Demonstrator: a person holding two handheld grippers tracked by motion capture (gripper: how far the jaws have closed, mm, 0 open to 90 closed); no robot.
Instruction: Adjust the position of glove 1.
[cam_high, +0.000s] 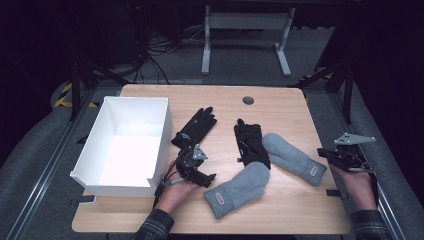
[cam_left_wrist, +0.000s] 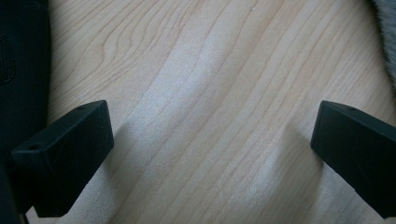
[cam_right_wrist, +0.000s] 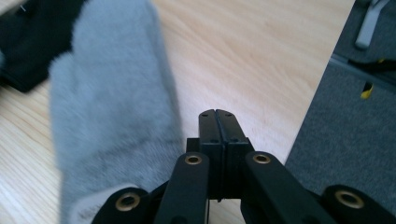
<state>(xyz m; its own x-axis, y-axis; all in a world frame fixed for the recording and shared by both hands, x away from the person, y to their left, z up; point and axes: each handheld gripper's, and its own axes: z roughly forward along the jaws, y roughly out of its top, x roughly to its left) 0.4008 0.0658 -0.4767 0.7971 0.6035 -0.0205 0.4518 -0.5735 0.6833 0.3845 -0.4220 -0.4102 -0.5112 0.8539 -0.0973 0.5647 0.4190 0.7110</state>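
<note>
Two grey mittens lie on the wooden table (cam_high: 280, 105): one (cam_high: 239, 187) near the front middle, the other (cam_high: 292, 157) to its right. One black glove (cam_high: 251, 142) lies between them, partly on the mittens. A second black glove (cam_high: 196, 127) lies by the white box. My left gripper (cam_high: 202, 175) rests low between that glove and the front mitten. Its jaws stand wide apart (cam_left_wrist: 212, 126) over bare wood, holding nothing. My right gripper (cam_high: 324, 153) hovers at the table's right edge, just right of the far mitten (cam_right_wrist: 112, 107). Its jaws (cam_right_wrist: 217, 114) are pressed together, holding nothing.
A white open box (cam_high: 125, 145) with a notched front wall stands on the table's left part. Grey floor (cam_right_wrist: 345, 126) lies beyond the right edge. A round grommet (cam_high: 248, 100) sits in the tabletop at the back. Desk legs and cables are behind the table.
</note>
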